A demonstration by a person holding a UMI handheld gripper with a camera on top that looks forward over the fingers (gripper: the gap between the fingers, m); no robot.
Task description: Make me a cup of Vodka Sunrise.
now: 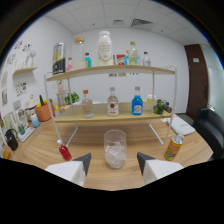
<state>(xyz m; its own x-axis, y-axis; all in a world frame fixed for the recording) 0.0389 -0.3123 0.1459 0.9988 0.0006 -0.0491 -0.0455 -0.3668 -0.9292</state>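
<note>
A clear glass (115, 148) holding ice stands on the wooden table just ahead of my gripper (114, 161), in line with the gap between the fingers. The fingers (84, 161) are spread wide, with nothing held. On the lower shelf (100, 118) beyond the glass stand a clear bottle with a red label (113, 102), a blue bottle (137, 101) and another clear bottle (87, 104). A small red bottle (64, 150) stands on the table left of the glass. An orange can (173, 147) stands to the right.
The two-tier wooden rack carries several bottles on its top shelf (111, 70), including a large white one (104, 48). An orange pot (43, 111) and jars sit at the left. A dark chair (210, 127) and a door (198, 80) are at the right.
</note>
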